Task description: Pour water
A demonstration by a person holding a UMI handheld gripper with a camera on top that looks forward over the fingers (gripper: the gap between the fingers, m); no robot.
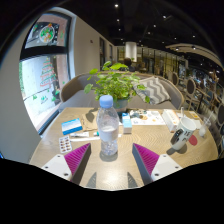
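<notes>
On the left side of the bench (50, 150) we see a small dark object with a grid of buttons (64, 145), maybe a remote or a calculator, and beyond it a blue and white packet (72, 126). These lie away from our path.

In the middle stands the water bottle (107, 128), clear plastic with a blue cap, upright on the bench. It is just ahead of the gripper (110, 160) and centred on the gap between the fingers. The fingers are spread wide, holding nothing; the left pad (78, 158) and the right pad (146, 157) are both apart from the bottle. We judge that we are at the approach step: the bottle is not yet taken. The next move calls for going forward until the bottle body is between the pads, then closing on it below the shoulder. The cap seems on, so pouring may need it opened first.

Behind the bottle is a green plant (116, 82), and near it some papers (148, 117). To the right stands a white cup (189, 123), likely the target for the water, with a dark object (178, 140) lying in front of it. This object could be in the way when we carry the bottle to the cup.
</notes>
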